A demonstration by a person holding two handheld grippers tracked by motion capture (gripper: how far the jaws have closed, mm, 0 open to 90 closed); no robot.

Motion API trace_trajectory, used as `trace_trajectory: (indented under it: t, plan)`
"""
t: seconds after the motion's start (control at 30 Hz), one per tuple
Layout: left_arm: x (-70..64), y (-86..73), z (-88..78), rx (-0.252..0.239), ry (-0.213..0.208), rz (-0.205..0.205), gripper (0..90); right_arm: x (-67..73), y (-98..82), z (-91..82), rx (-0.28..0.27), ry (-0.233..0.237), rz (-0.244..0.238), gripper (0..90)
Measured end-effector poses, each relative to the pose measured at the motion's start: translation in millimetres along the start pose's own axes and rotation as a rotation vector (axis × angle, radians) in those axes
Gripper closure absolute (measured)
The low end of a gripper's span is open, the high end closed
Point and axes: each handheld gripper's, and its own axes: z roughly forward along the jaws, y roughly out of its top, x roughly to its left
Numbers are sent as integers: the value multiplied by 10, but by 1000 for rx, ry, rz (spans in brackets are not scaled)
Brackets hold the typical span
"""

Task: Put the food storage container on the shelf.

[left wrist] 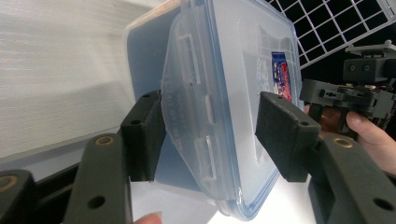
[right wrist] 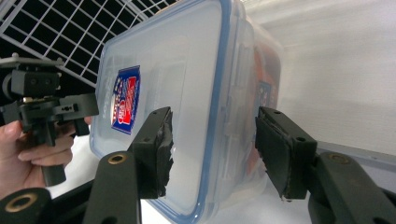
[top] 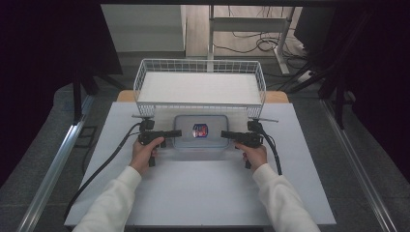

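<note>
Container (top: 200,137) sits just before the wire basket (top: 200,87), both grippers' fingers spread wide astride its side edges.

You work at a pale grey table (top: 203,188) with a wooden edge showing at its far corners. Beyond it you see a white desk frame (top: 251,24) standing on light flooring, with loose black cables (top: 263,46) trailing under it. Dark curtains (top: 43,58) close you in left and right, above grey floor (top: 29,159).
</note>
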Motion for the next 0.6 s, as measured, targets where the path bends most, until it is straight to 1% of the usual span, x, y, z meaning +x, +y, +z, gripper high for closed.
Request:
trace_trajectory:
  t: [0.07,0.1,0.13,0.17,0.2,0.23,0.27,0.3,0.33,0.37,0.4,0.43,0.47,0.5,0.53,0.57,0.6]
  plan:
    - [-2,0,1,-6,-4,-1,409,8,-3,1,-10,-6,3,462]
    - [-4,1,0,-10,-6,-1,374,26,-6,-5,-21,-17,0,448]
    - [-12,3,-7,-12,1,0,374,26,-6,-5,-21,-17,0,448]
    - [-52,-1,-28,-13,11,-26,332,49,-8,-20,-31,-21,-3,424]
    - [-61,-4,-43,-14,10,-11,317,55,-11,-29,-30,-23,-10,413]
    - [-82,-13,-62,-9,15,-5,309,74,-16,-41,-34,-22,-12,407]
    - [-101,-25,-80,-5,24,8,300,87,-25,-56,-38,-30,-28,398]
    - [-101,-25,-80,-5,24,8,285,87,-25,-56,-38,-30,-28,398]
    - [-142,-58,-129,1,43,24,266,131,-48,-100,-38,-50,-58,363]
    - [-165,-82,-159,-3,43,29,259,157,-59,-120,-31,-55,-62,354]
    - [-187,-113,-198,-5,45,36,255,184,-82,-153,-35,-68,-84,353]
    - [-187,-113,-198,-5,45,36,251,184,-82,-153,-35,-68,-84,353]
    - [-221,-160,-244,-13,60,50,251,212,-109,-191,-40,-80,-107,354]
    - [-248,-200,-285,-11,78,73,237,268,-171,-273,-30,-96,-156,353]
    - [-302,-278,-344,0,94,109,236,289,-193,-293,-24,-105,-176,354]
    - [-302,-278,-344,0,94,109,237,289,-193,-293,-24,-105,-176,354]
    - [-363,-369,-400,14,102,140,238,355,-263,-344,-14,-118,-242,362]
